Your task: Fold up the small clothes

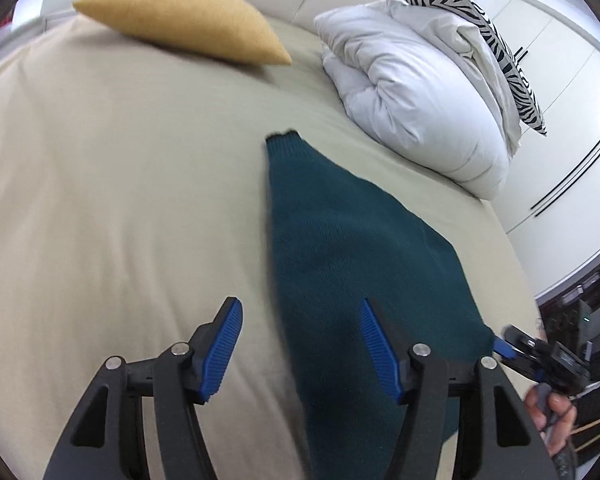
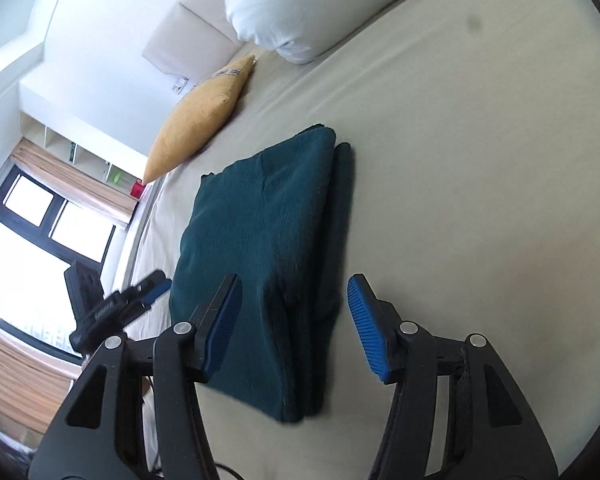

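**Ana:** Left wrist view first: what did the left gripper show?

**Ben:** Its jaws stood wide, holding nothing. The teal knitted garment lay on the bed, its long axis running away from the gripper toward the white duvet.

**Ana:** And the right wrist view?

**Ben:** The right gripper gaped too, straddling the near end of the garment's folded edge. It looked nearer and better placed for the next fold.
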The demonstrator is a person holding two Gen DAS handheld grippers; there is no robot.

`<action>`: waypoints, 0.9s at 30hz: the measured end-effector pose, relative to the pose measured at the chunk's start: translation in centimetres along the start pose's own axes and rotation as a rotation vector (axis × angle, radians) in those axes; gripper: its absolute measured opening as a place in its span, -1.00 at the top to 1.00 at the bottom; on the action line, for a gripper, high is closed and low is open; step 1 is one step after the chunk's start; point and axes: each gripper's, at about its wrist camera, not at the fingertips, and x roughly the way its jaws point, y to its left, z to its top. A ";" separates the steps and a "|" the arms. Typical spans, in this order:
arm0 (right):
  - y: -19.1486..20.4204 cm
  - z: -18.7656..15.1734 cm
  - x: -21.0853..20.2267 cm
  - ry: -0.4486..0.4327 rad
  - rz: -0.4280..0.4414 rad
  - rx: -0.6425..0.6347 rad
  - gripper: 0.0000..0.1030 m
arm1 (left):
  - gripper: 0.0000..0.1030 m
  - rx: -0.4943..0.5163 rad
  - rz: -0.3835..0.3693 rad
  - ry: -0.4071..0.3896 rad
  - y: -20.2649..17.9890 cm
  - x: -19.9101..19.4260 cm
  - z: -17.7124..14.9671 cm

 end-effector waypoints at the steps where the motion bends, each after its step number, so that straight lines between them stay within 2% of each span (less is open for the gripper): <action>1: 0.0 0.4 0.6 0.011 0.004 0.001 -0.06 | -0.23 -0.019 -0.023 0.012 0.1 0.4 -0.1; 8: -0.9 2.2 4.9 0.082 0.037 0.072 -0.04 | -0.34 -0.052 -0.130 0.150 -0.9 3.6 -1.4; 10: -0.9 2.4 5.6 0.092 0.029 0.077 0.02 | -0.34 -0.064 -0.141 0.149 -0.8 4.0 -1.5; 12: -0.8 2.6 6.2 0.109 0.017 0.069 0.16 | -0.33 -0.075 -0.144 0.155 -0.7 4.4 -1.2; 13: -0.7 2.7 6.7 0.123 -0.007 0.063 0.27 | -0.32 -0.079 -0.142 0.162 -0.8 4.6 -1.0; 17: 0.2 3.0 7.6 0.144 -0.087 0.039 0.40 | -0.08 -0.067 -0.117 0.192 -1.1 5.2 -0.6; 21: 3.2 1.7 7.0 0.110 -0.237 -0.090 0.50 | 0.11 -0.030 -0.080 0.193 -1.6 4.6 -0.9; 23: 5.2 1.1 6.4 0.079 -0.284 -0.146 0.55 | 0.17 -0.019 -0.067 0.186 -1.8 3.6 -1.2; 27: 9.6 -1.4 4.1 0.036 -0.286 -0.244 0.56 | 0.20 0.055 -0.016 0.151 -2.6 -0.1 -2.7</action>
